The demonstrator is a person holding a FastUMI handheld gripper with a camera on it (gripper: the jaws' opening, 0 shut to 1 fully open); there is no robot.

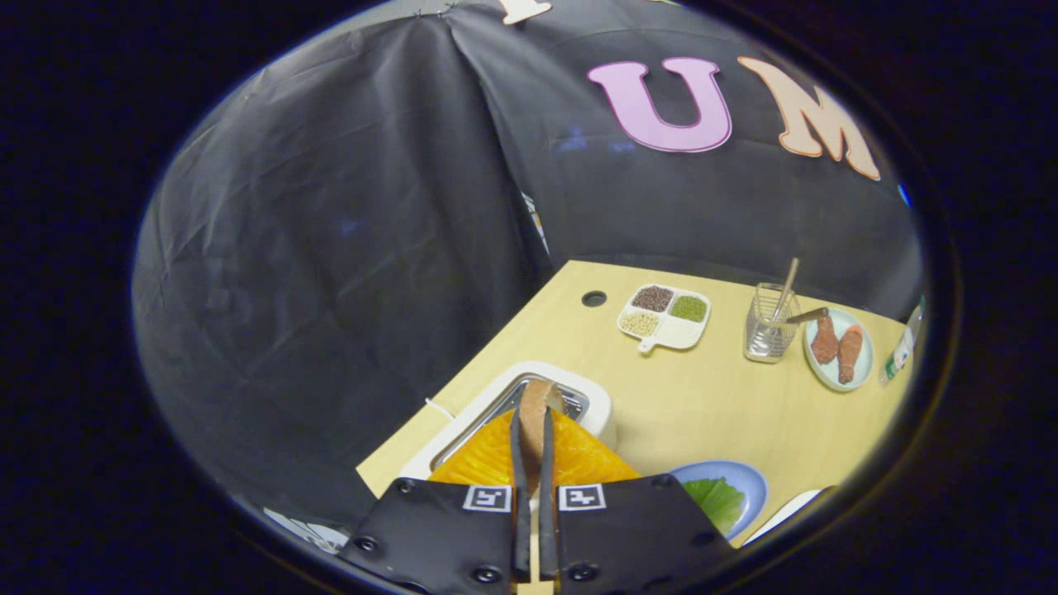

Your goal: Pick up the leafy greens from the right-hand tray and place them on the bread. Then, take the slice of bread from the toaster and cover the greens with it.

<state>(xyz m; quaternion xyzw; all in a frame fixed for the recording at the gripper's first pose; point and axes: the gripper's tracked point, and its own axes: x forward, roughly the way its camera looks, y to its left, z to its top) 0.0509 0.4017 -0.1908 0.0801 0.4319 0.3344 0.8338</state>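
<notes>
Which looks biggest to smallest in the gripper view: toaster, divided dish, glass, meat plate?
1. Toaster, though nearest the camera.
2. Divided dish and meat plate: too alike to rank.
3. Glass.
Gripper shut on bread slice.

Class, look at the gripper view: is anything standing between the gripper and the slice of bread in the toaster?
Nothing visible does. The gripper is already closed on the slice of bread, pinched edge-on between both fingers right above the toaster slot. The blue plate with greens lies beside the fingers, clear of them.
</notes>
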